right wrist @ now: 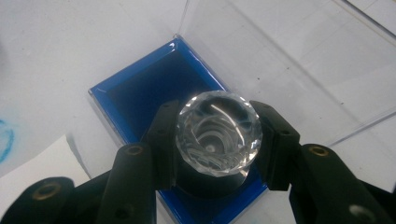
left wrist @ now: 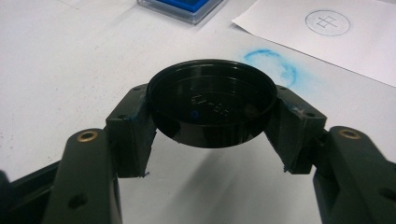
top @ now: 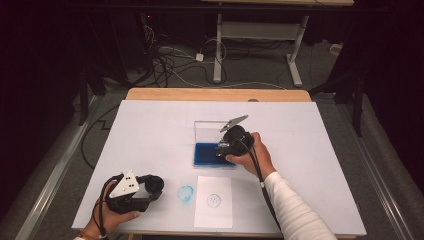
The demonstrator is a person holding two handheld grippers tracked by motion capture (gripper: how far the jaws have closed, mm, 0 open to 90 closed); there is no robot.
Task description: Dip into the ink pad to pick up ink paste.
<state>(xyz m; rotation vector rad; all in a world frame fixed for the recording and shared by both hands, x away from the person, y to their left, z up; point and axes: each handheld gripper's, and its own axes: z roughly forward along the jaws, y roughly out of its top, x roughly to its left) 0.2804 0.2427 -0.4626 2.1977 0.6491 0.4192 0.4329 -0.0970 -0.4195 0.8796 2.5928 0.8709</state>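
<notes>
My right gripper [right wrist: 218, 145] is shut on a stamp with a clear faceted knob [right wrist: 218, 133] and a dark body. It holds the stamp upright over the blue ink pad [right wrist: 154, 88], and whether the stamp touches the pad is hidden. In the high view this right gripper [top: 222, 149] sits at the ink pad [top: 206, 154] near the table's middle. My left gripper [left wrist: 212, 122] is shut on a round black cap [left wrist: 212, 102], held hollow side up just above the table. The left gripper [top: 155, 187] rests near the front left edge.
The ink pad's clear lid [top: 212, 130] stands open behind it. A white slip of paper [top: 214, 200] bearing a small round stamped mark lies at the front centre. A blue ink smudge [top: 186, 193] marks the white table cover [top: 150, 130] beside it.
</notes>
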